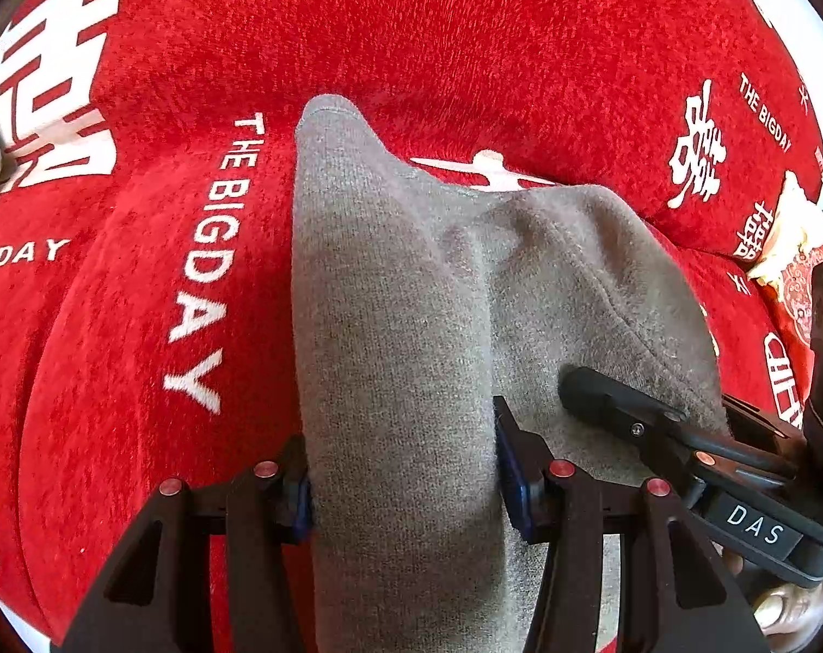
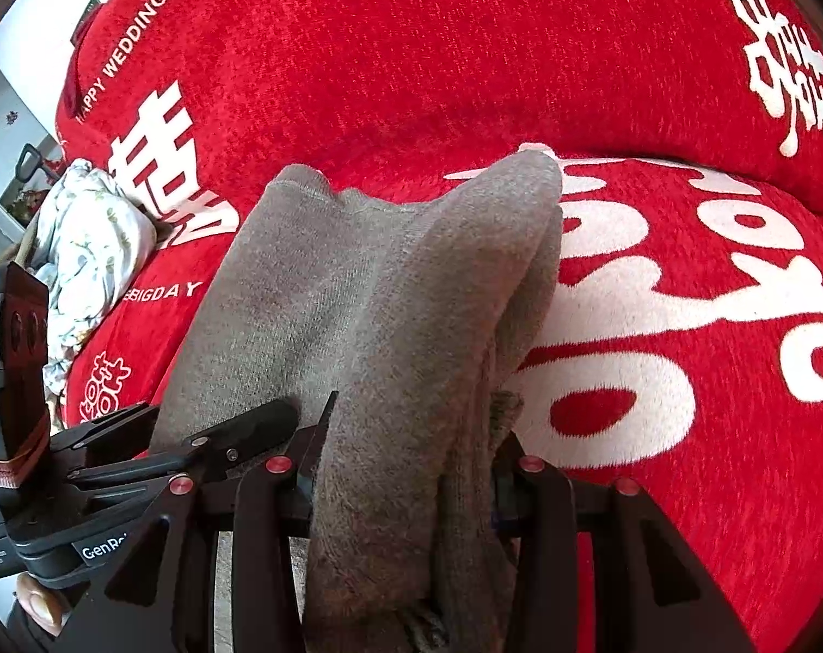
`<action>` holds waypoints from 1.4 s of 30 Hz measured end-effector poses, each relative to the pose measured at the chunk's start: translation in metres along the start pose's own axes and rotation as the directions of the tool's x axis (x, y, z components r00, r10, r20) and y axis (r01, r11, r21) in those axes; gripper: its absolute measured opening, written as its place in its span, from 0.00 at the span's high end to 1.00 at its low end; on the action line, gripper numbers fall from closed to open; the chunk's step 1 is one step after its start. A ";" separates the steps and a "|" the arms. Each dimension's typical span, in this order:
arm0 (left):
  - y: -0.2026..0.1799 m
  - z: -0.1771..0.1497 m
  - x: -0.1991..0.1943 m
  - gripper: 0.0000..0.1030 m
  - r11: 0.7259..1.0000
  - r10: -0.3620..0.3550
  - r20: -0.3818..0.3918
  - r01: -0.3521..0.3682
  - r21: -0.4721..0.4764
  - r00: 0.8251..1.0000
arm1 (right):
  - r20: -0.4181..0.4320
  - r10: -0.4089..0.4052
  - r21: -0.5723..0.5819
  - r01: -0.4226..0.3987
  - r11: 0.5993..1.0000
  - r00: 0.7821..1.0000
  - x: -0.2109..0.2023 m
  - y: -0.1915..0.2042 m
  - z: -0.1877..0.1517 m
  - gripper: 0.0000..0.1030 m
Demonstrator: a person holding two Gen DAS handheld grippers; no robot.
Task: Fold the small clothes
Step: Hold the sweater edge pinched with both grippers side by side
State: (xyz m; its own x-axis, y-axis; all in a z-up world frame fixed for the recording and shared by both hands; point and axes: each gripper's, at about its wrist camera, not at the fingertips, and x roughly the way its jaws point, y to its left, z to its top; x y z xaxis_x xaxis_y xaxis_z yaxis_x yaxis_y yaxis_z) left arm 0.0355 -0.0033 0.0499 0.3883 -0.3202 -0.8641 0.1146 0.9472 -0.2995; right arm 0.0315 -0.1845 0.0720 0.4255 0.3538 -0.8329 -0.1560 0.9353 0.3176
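Grey knitted cloth fills both pairs of black tongs. The left gripper (image 1: 403,481), black plastic with red rivet heads and blue pads, is clenched on a bunched fold of the soft grey knitted garment (image 1: 411,283); its pads press the cloth from both sides. The right gripper (image 2: 406,468), of the same make, likewise grips a thicker bundle of the same garment (image 2: 379,299), whose layers hang doubled between its fingers. Each gripper shows in the other's view, close beside it on the same cloth: the right one bears a label reading "DAS", the left one a label starting "GenRo", the rest cut off.

The garment is lifted at the tongs and drapes forward onto the red chenille sofa cover (image 1: 466,43), its ribbed hem ends lying near the crease where the seat meets the backrest. The cover's pile is coarse, woven with white Chinese characters and the words "THE BIGDAY" and "HAPPY WEDDING". A crumpled white floral-print cloth (image 2: 90,228) lies at the seat's left end. A red and cream snack packet (image 1: 792,250) rests at the seat's right end.
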 end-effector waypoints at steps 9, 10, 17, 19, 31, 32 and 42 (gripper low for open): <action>0.001 -0.020 -0.014 0.48 1.000 0.025 0.015 -0.025 0.013 1.000 | 0.010 0.010 -0.010 -0.010 1.000 1.000 -0.008 0.010 -0.020 0.57; 0.000 -0.023 -0.016 0.48 1.000 0.027 0.017 -0.028 0.014 0.999 | 0.011 0.011 -0.010 -0.011 1.000 1.000 -0.009 0.011 -0.022 0.57; -0.006 -0.041 -0.028 0.48 0.998 0.052 0.037 -0.053 0.031 0.998 | 0.027 0.024 -0.009 -0.023 1.000 0.999 -0.018 0.014 -0.038 0.57; -0.007 -0.046 -0.031 0.48 0.998 0.058 0.042 -0.059 0.035 0.997 | 0.031 0.025 -0.007 -0.025 1.000 0.999 -0.021 0.015 -0.043 0.57; -0.004 -0.074 -0.045 0.48 0.997 0.068 0.058 -0.070 0.036 0.996 | 0.049 0.026 -0.026 -0.025 0.999 0.998 -0.030 0.029 -0.070 0.57; -0.003 -0.076 -0.046 0.48 0.997 0.066 0.059 -0.068 0.037 0.996 | 0.051 0.024 -0.029 -0.022 0.999 0.998 -0.031 0.030 -0.072 0.57; -0.003 -0.090 -0.050 0.48 0.997 0.058 0.084 -0.062 0.051 0.995 | 0.076 0.003 -0.058 0.001 0.998 0.997 -0.035 0.038 -0.085 0.57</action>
State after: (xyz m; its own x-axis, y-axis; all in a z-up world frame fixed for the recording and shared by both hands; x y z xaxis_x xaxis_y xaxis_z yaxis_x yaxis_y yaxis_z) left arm -0.0666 0.0086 0.0576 0.4700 -0.2626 -0.8427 0.1368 0.9649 -0.2243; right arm -0.0655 -0.1611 0.0748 0.4914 0.3553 -0.7952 -0.2069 0.9345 0.2898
